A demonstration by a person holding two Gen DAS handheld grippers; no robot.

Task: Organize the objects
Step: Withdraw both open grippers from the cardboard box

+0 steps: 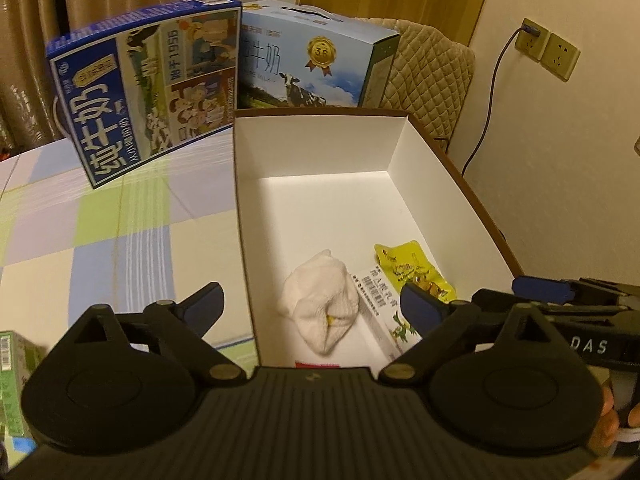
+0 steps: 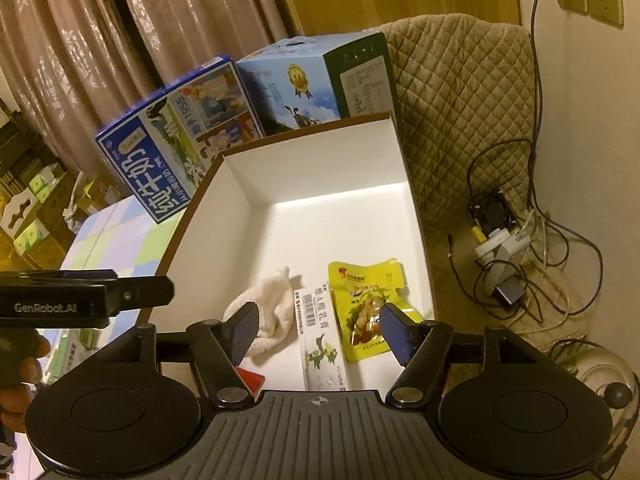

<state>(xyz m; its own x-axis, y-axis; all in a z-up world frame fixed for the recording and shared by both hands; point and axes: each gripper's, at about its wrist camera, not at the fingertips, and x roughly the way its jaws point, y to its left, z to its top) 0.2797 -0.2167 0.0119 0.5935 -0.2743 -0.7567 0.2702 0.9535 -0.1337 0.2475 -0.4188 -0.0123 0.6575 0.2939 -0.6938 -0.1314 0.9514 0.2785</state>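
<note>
Checked bench first, with two milk cartons standing at its far edge, and right in front of them the big white box, open-topped. Down in its near end: a white cloth, a slim white carton beside it, then a yellow snack packet. Left gripper hangs over the box's left wall, jaws wide, nothing held. Right gripper hovers above the items, jaws wide and empty too.
</note>
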